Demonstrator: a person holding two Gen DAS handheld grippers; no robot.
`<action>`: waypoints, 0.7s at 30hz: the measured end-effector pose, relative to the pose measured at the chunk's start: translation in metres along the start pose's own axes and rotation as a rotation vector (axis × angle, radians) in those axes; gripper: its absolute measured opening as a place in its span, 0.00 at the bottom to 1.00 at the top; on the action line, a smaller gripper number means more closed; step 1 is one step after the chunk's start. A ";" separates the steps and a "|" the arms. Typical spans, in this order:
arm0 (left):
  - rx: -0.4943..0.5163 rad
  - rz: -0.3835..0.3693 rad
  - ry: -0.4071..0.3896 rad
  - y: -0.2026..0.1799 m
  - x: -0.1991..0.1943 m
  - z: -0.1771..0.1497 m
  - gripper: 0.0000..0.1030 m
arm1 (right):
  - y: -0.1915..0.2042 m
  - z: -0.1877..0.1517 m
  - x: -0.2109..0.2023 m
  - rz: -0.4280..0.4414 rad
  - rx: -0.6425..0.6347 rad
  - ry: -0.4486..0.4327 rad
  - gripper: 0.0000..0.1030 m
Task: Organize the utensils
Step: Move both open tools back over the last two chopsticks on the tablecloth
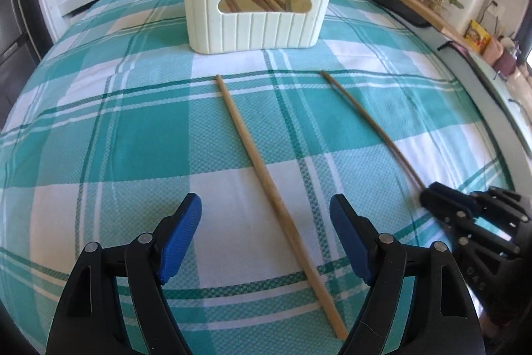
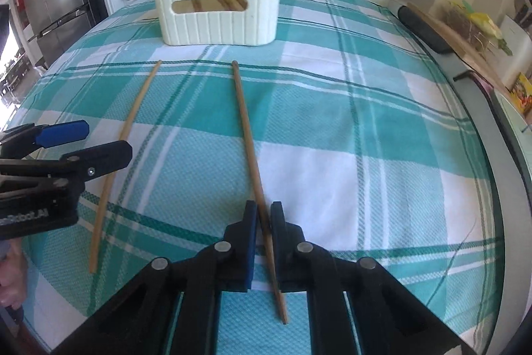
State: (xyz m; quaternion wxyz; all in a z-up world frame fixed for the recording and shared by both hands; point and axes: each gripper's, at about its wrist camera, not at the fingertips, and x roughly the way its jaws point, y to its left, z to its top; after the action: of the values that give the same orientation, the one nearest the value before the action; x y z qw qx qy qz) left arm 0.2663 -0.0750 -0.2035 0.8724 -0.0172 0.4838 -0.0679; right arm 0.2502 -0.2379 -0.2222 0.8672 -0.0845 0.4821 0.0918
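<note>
Bright, even daylight; soft shadows on the checked tablecloth (image 1: 133,135). Strong fisheye bending and dark corners around it; distant counters blurred.

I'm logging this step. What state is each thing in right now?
Left tongs: open, straddling the left chopstick, not gripping.
Right tongs: shut on the right chopstick.
Left chopstick: flat on the cloth, free.
Right chopstick: clamped near its close end, far tip toward the holder.
Holder: upright, chopsticks already inside.
Cloth: spread flat.
</note>
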 end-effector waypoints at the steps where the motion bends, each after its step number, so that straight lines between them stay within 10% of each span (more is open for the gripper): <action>1: 0.001 0.011 0.001 0.001 0.001 -0.001 0.78 | -0.005 -0.003 -0.002 0.000 0.010 -0.002 0.08; 21: 0.091 0.064 0.032 0.038 -0.011 -0.017 0.80 | -0.016 -0.008 -0.004 0.037 0.019 0.016 0.08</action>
State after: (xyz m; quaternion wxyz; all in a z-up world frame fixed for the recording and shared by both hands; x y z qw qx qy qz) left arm 0.2505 -0.0357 -0.2070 0.8662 0.0391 0.4943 -0.0623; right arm 0.2456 -0.2558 -0.2219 0.8622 -0.0683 0.4914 0.1025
